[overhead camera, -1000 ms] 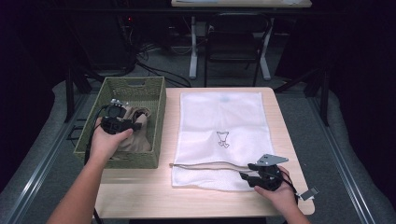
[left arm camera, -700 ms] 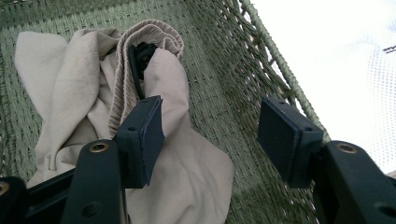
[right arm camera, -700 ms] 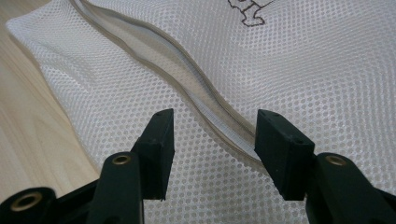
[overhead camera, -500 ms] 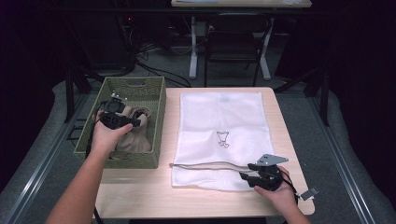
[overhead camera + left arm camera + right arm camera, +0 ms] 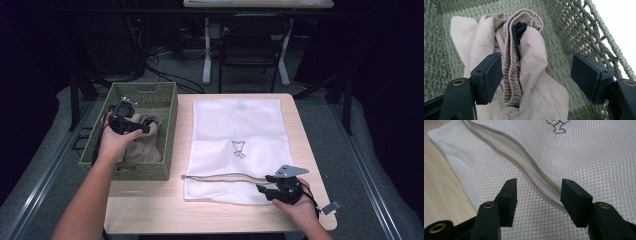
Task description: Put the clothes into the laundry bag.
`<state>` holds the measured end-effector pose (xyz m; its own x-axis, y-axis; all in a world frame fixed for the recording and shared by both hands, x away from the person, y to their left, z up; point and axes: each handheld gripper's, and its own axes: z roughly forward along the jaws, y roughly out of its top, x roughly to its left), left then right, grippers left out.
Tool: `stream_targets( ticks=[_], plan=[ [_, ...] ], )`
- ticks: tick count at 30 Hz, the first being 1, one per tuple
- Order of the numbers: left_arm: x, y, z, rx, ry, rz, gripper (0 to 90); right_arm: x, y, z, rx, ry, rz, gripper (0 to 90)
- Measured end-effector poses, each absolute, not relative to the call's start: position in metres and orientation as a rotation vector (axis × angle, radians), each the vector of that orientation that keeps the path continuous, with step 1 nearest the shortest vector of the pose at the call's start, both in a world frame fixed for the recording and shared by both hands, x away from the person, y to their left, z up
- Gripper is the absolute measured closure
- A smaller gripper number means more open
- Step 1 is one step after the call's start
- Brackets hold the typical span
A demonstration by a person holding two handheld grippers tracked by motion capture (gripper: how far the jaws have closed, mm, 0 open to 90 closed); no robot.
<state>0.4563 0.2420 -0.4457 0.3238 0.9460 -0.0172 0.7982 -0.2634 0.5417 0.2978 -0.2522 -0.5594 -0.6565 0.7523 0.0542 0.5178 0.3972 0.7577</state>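
A beige garment [image 5: 146,146] with a ruffled elastic band and a black cord [image 5: 518,30] lies bunched in the green woven basket [image 5: 173,131]. My left gripper [image 5: 144,128] reaches into the basket. Its jaws have just been opening and stand wide, with a fold of the garment [image 5: 529,65] between them near the left pad [image 5: 491,75], clear of the right one. My right gripper [image 5: 261,187] rests open at the near edge of the white mesh bag [image 5: 240,125]. The bag's zipper [image 5: 524,167] runs between the jaws of that right gripper [image 5: 537,200].
The basket sits at the table's left edge, its wicker wall [image 5: 579,32] close to my left gripper's right jaw. The mesh bag [image 5: 586,152] lies flat across the table's middle. Bare wood [image 5: 441,182] lies beside the bag. A chair [image 5: 250,35] stands beyond the table.
My left hand has shifted slightly toward the far left inside the basket, over the garment. The right hand and the mesh bag have stayed put.
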Motion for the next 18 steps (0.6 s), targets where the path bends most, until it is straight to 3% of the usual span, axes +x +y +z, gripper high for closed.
stream_targets(
  ticks=[18],
  plan=[
    [0.468,0.247,-0.461,2.184,1.614,0.436,24.5,0.298,-0.252,-0.559,1.112,2.365,1.121,47.0]
  ],
)
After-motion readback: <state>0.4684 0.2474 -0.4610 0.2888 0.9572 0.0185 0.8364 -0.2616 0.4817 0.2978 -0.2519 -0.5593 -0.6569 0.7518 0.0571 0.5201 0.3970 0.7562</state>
